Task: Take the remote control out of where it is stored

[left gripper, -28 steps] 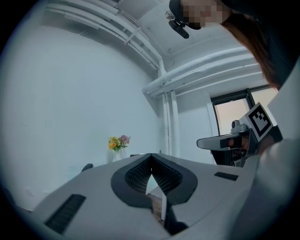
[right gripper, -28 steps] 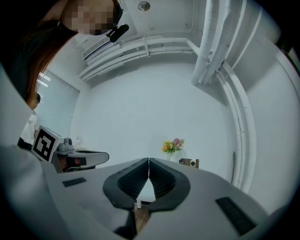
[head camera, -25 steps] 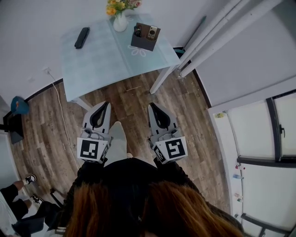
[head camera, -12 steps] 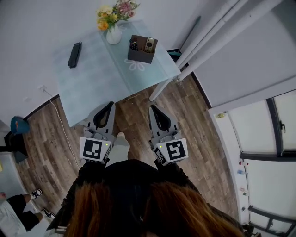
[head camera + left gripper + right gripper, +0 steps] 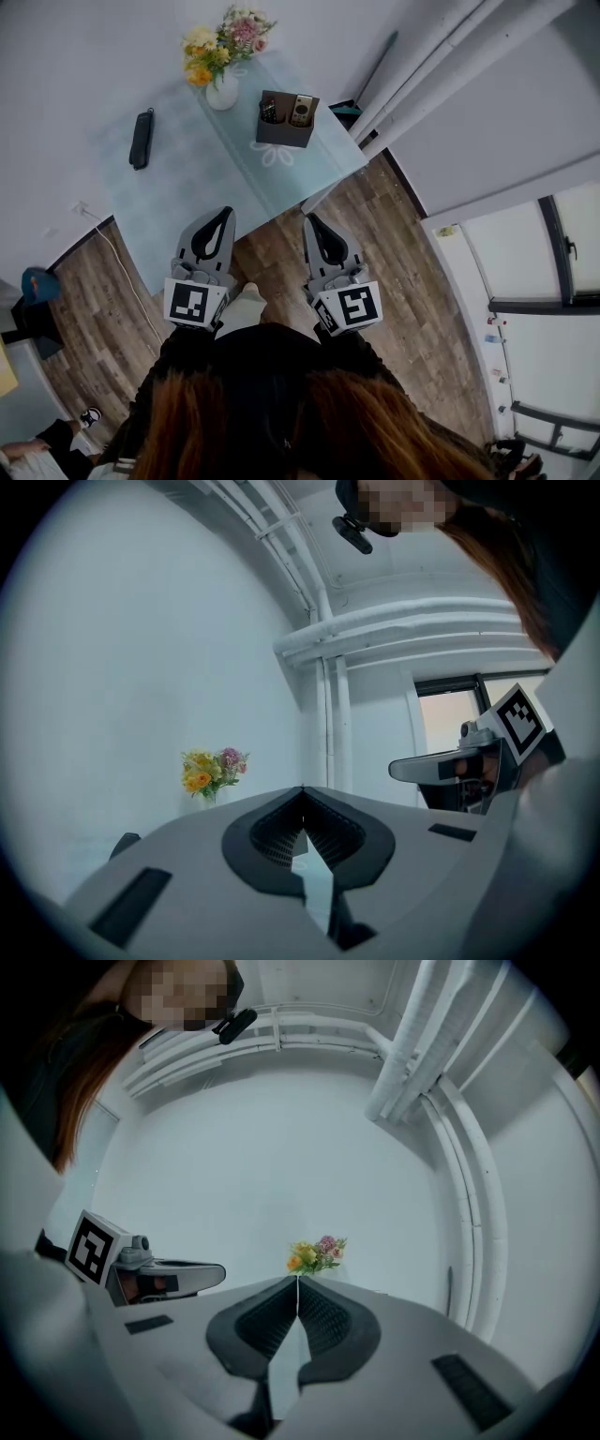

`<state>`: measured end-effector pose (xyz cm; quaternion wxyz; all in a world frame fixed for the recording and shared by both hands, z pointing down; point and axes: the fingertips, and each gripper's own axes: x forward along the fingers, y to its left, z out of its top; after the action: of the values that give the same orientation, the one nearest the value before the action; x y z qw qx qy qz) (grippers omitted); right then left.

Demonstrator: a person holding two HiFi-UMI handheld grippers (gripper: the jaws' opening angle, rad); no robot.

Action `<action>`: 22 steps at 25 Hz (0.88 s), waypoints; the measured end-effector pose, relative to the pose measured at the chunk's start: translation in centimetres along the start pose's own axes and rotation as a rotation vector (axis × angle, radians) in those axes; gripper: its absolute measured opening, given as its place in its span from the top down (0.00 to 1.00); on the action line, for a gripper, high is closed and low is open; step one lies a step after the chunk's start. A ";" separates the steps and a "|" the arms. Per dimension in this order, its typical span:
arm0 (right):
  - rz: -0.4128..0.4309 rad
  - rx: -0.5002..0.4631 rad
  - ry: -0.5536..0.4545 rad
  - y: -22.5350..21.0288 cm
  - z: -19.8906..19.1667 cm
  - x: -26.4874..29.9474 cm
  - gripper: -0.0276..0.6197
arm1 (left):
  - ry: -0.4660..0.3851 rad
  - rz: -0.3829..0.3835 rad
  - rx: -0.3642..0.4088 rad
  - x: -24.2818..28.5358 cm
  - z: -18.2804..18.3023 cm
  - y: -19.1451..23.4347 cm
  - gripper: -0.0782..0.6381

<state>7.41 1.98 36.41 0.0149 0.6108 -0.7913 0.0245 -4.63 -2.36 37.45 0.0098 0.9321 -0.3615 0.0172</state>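
Left claw [image 5: 223, 217], right claw [image 5: 312, 225]: both closed, empty, near counter [image 5: 197, 178] edge. Remote control [image 5: 302, 110] upright in dark holder [image 5: 281, 133] beside vase [image 5: 222, 94]. My worry: holder lifts or tips with pull; careless reach knocks vase.

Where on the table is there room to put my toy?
The wide near half of the table, between the long black object and the storage box, is bare. The far edge is crowded: flower vase near the box.
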 end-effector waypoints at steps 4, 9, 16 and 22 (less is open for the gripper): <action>-0.019 0.002 -0.001 -0.8 0.0 2.2 0.93 | 0.002 -0.016 -0.001 1.6 -0.1 1.6 0.88; -0.028 0.009 0.009 -1.5 -0.3 4.5 0.93 | 0.009 -0.020 -0.005 3.2 -0.3 3.4 0.88; -0.014 0.013 0.022 -2.5 -0.8 6.6 0.93 | 0.021 -0.014 -0.016 4.5 -0.8 4.2 0.88; -0.005 0.005 0.024 -4.0 -0.4 7.6 0.93 | 0.017 0.008 -0.026 6.1 -0.7 4.2 0.88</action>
<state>9.36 -6.37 37.31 0.0230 0.6124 -0.7895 0.0338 -2.96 -9.50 38.42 0.0247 0.9303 -0.3654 0.0204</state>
